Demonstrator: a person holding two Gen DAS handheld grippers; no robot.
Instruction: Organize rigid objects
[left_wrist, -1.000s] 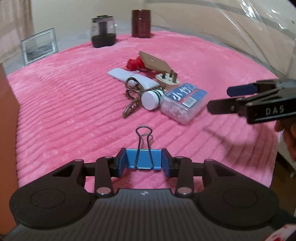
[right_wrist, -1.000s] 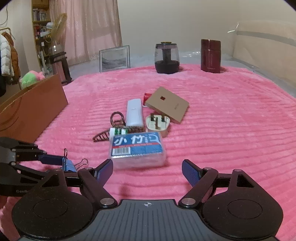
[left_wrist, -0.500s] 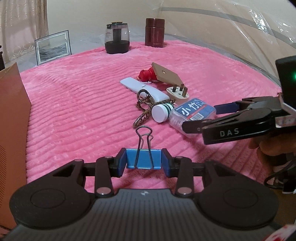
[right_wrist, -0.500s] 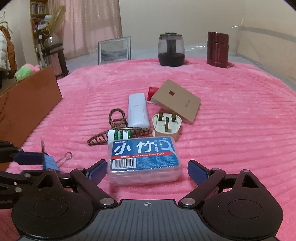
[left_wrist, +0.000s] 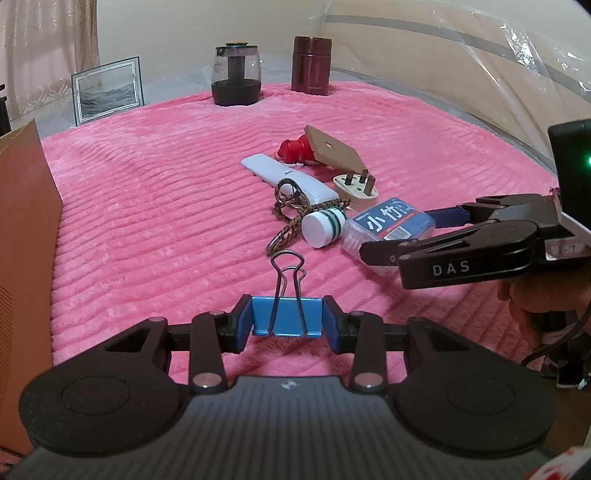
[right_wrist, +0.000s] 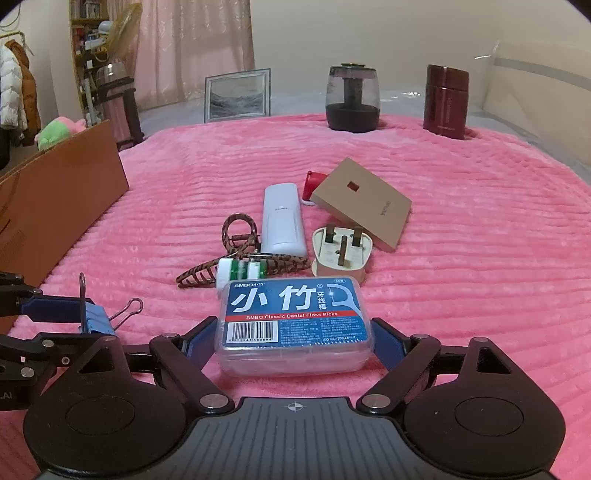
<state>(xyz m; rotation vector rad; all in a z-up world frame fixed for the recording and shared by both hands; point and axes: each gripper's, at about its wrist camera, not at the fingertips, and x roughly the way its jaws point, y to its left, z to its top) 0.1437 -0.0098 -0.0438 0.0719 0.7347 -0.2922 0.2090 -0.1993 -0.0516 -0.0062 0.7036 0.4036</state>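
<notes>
**Floss box framed, binder clip already in hand**

Floss-pick box (right_wrist: 293, 325) lies on the pink bedspread (right_wrist: 461, 280) between the fingers of the right gripper (right_wrist: 293, 341), whose jaws have just been closing; the blue pads flank its short ends closely, though whether they press yet I cannot tell. The left gripper (left_wrist: 288, 321) is closed tight on a blue binder clip (left_wrist: 287, 317), its wire handles pointing forward. To finish this step well, I would keep the right gripper centred so both pads meet the box ends squarely (the clear plastic looks smooth and could twist out), squeeze firmly, then lift straight up, since the white bottle (right_wrist: 240, 269) and the plug (right_wrist: 341, 254) sit just beyond its far edge. Farther on lie a patterned hair claw (right_wrist: 236, 254), a white remote (right_wrist: 282, 219), a tan card (right_wrist: 364, 201) and a small red item (right_wrist: 312, 182). A cardboard box (right_wrist: 62, 199) stands to the left, probably the destination.
</notes>
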